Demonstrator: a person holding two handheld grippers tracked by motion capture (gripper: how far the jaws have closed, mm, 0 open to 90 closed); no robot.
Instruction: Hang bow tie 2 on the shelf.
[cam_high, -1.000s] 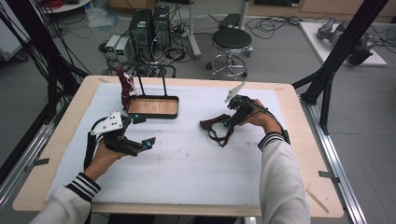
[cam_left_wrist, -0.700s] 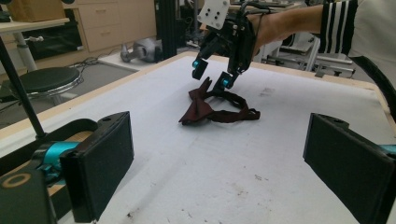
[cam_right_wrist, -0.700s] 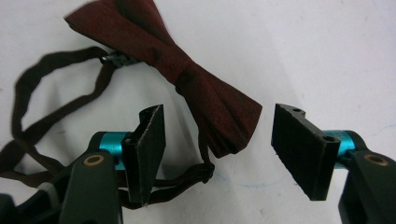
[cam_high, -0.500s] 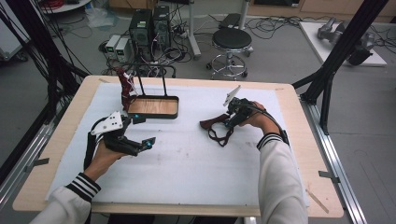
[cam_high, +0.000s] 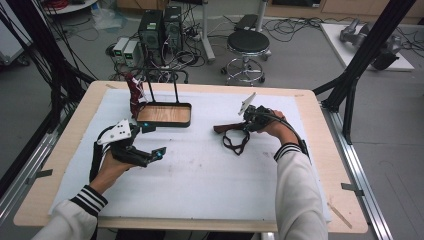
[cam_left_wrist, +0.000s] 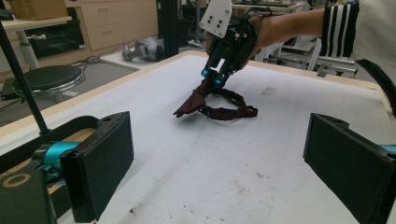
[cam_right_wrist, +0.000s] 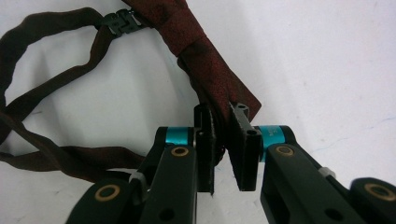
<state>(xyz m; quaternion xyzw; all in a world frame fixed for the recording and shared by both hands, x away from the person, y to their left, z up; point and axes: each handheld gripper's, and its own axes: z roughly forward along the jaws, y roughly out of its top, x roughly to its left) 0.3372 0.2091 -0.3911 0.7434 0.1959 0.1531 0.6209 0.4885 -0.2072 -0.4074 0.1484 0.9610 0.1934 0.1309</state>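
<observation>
High view: the right gripper (cam_high: 248, 123) sits on the white mat (cam_high: 210, 175), at about 1 o'clock from the middle of the mat. Its jaws have just been closing, and now they pinch one wing of a dark red bow tie (cam_high: 226, 128). The bow tie lies flat on the mat, and its dark strap (cam_high: 239, 144) loops out toward 6 o'clock. In the right gripper view, the two black pads squeeze the red cloth (cam_right_wrist: 223, 91) with almost no gap. The left gripper (cam_high: 150, 141) rests at about 9 o'clock, with its jaws wide apart and nothing between them. A wooden tray (cam_high: 165, 114) with a tall black handle stands at 11 o'clock. Its wood floor looks bare. Another dark red thing (cam_high: 134, 95) stands at the tray's left end; I cannot tell what it is.
</observation>
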